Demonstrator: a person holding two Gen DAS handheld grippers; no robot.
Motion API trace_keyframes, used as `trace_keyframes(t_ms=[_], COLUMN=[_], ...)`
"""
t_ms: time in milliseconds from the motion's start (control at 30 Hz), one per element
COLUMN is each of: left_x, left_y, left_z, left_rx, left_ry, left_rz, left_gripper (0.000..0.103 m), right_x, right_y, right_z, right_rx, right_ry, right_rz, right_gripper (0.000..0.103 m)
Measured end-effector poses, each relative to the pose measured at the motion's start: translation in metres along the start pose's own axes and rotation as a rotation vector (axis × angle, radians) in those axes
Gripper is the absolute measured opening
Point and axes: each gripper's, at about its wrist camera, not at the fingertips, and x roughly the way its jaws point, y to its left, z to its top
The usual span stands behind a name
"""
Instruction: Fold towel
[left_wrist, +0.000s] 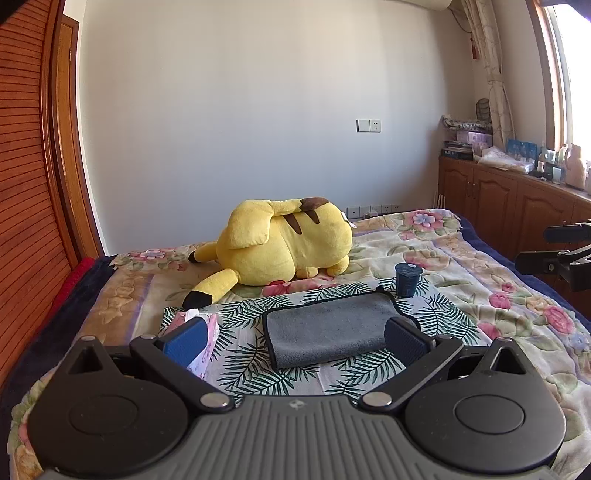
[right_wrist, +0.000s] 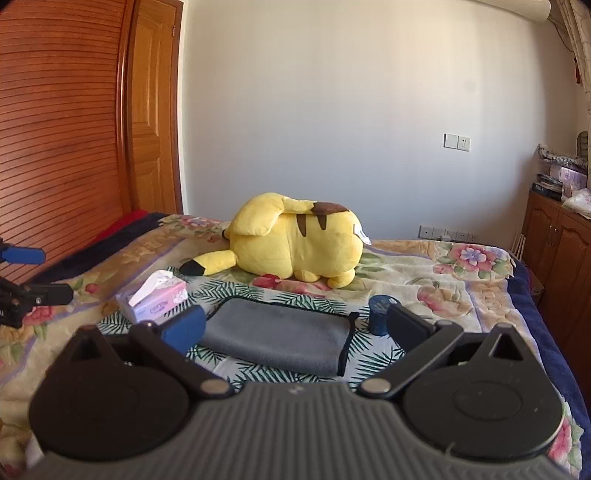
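Observation:
A grey towel (left_wrist: 328, 328) with a dark hem lies folded into a flat rectangle on a leaf-print cloth (left_wrist: 251, 354) on the bed; it also shows in the right wrist view (right_wrist: 280, 338). My left gripper (left_wrist: 295, 341) is open and empty, held above the bed just in front of the towel. My right gripper (right_wrist: 293, 326) is open and empty, also in front of the towel and apart from it. The right gripper's side shows at the right edge of the left wrist view (left_wrist: 557, 254). The left gripper shows at the left edge of the right wrist view (right_wrist: 22, 277).
A pink tissue box (right_wrist: 155, 299) stands left of the towel. A small dark blue cup (left_wrist: 407, 279) stands at its far right corner. A yellow plush toy (left_wrist: 288, 243) lies behind on the floral bedspread (left_wrist: 498, 280). Wooden cabinets (left_wrist: 498, 206) line the right wall.

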Motion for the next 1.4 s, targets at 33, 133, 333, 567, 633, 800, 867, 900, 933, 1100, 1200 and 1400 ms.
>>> trace_keyframes(t_ms=[33,133,333,567,633,800,867,900,933,1100,1200,1400], left_x=[-0.003,-0.012,-0.023,-0.035,-0.037,-0.042,-0.045,-0.046,-0.047,-0.053,-0.054,-0.06], left_y=[-0.001,-0.003,-0.008,-0.01,-0.009,-0.011,-0.012,-0.013,-0.014,-0.018,-0.02,-0.022], left_z=[-0.001,-0.005,-0.022,-0.042,-0.048,-0.061,-0.066,-0.068,-0.071,-0.084,-0.091,-0.104], left_rx=[-0.006,-0.016,-0.036,-0.041,-0.052,-0.066,-0.063,-0.062,-0.062,-0.056,-0.06,-0.061], left_ry=[0.0,-0.002,0.023,0.034,0.041,0.056,0.053,0.052,0.053,0.047,0.063,0.064], left_rz=[-0.003,-0.01,-0.021,-0.009,-0.004,0.003,0.007,0.008,0.009,0.013,0.004,0.002], left_gripper=[0.084,0.084,0.084,0.084,0.084,0.084,0.084,0.084,0.084,0.084,0.084,0.084], right_x=[-0.003,-0.011,-0.022,-0.033,-0.036,-0.041,-0.042,-0.043,-0.043,-0.044,-0.046,-0.05], right_y=[0.0,0.002,0.012,0.026,0.029,0.036,0.039,0.041,0.041,0.047,0.051,0.053], right_z=[0.0,-0.004,-0.018,-0.035,-0.041,-0.057,-0.062,-0.065,-0.069,-0.084,-0.093,-0.11], right_rx=[0.004,0.012,0.016,0.002,0.004,0.021,0.017,0.016,0.021,0.033,0.035,0.045], right_ry=[-0.002,-0.01,-0.006,0.009,0.011,0.025,0.028,0.03,0.034,0.048,0.056,0.061], right_rz=[0.002,0.002,0.006,0.023,0.024,0.03,0.03,0.029,0.029,0.026,0.021,-0.002], right_gripper=[0.103,0.103,0.103,0.103,0.103,0.103,0.103,0.103,0.103,0.103,0.103,0.103])
